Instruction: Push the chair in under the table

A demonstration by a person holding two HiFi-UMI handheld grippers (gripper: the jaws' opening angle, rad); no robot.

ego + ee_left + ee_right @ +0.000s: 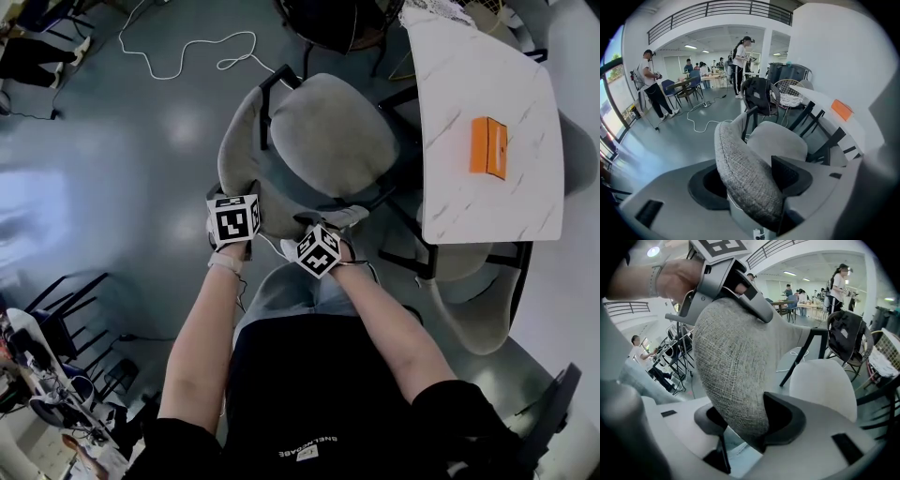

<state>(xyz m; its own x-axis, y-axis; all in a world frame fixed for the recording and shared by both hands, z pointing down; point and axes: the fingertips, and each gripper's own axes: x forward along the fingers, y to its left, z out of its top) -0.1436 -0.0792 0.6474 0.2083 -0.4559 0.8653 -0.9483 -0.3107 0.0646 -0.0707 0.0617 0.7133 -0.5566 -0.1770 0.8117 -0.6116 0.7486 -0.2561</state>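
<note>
Clamping the chair (328, 141) back in the left hand-held gripper (754, 180) and right hand-held gripper (750, 425), probably risking striking the desk (459, 84) leg at 3 o'clock through crooked pushing.

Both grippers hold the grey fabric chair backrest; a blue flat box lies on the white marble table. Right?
The flat box on the white marble table is orange, not blue: the head view shows it. The rest stands.
</note>
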